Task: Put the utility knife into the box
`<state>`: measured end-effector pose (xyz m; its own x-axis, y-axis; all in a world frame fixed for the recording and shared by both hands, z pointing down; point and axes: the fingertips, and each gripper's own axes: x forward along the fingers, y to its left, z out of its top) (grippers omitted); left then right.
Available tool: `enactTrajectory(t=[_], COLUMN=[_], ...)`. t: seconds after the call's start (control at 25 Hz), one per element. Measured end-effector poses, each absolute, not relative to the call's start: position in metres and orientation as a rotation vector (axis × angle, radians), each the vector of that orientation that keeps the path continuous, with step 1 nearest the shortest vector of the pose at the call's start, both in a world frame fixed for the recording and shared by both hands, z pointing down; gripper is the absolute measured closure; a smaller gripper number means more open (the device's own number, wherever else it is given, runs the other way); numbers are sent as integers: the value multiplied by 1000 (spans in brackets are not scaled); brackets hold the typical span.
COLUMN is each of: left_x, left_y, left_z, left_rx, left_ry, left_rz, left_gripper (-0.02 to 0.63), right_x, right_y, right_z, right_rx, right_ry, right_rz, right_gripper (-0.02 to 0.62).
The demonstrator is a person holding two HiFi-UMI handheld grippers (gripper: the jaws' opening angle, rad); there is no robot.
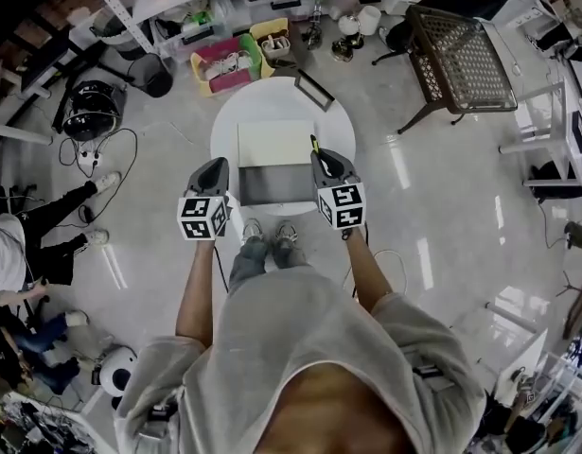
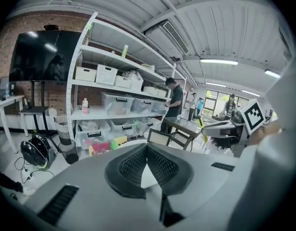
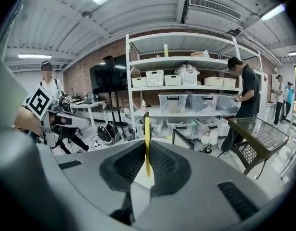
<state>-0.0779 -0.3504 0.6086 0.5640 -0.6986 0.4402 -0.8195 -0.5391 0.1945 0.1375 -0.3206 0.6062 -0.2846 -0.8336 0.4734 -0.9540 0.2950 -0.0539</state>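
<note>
A: Right gripper (image 1: 323,159)?
B: Clenched on the utility knife (image 3: 147,146), a thin yellow strip with a dark tip, upright between ribbed black pads (image 3: 168,165). In the head view it sat at centre frame, by the right edge of the open grey-and-white box (image 1: 272,140).
A: Left gripper (image 2: 147,147)?
B: Pads pressed together, nothing held.
A: Surface, room?
B: 1 round white table (image 1: 226,126) on a glossy pale floor (image 1: 432,178), and white shelving (image 3: 191,59) with bins behind. The knife's lower end was hidden by the pads.
</note>
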Motion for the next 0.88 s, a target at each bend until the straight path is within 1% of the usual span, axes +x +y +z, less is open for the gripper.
enactTrajectory(t=[0.56,0.88], left_x=[-79,-84], left_y=[-326,-318], left_z=[651,668], left_rx=[2369,2342], left_ry=[-1156,-1139], left_rz=[470,489], left_gripper=[586,586], right_x=[117,97], right_y=[-271,-250], right_z=[664,698], right_rx=[1547,1414], right_ry=[-2110,-2087], right_rz=[620,644], right_gripper=[546,546])
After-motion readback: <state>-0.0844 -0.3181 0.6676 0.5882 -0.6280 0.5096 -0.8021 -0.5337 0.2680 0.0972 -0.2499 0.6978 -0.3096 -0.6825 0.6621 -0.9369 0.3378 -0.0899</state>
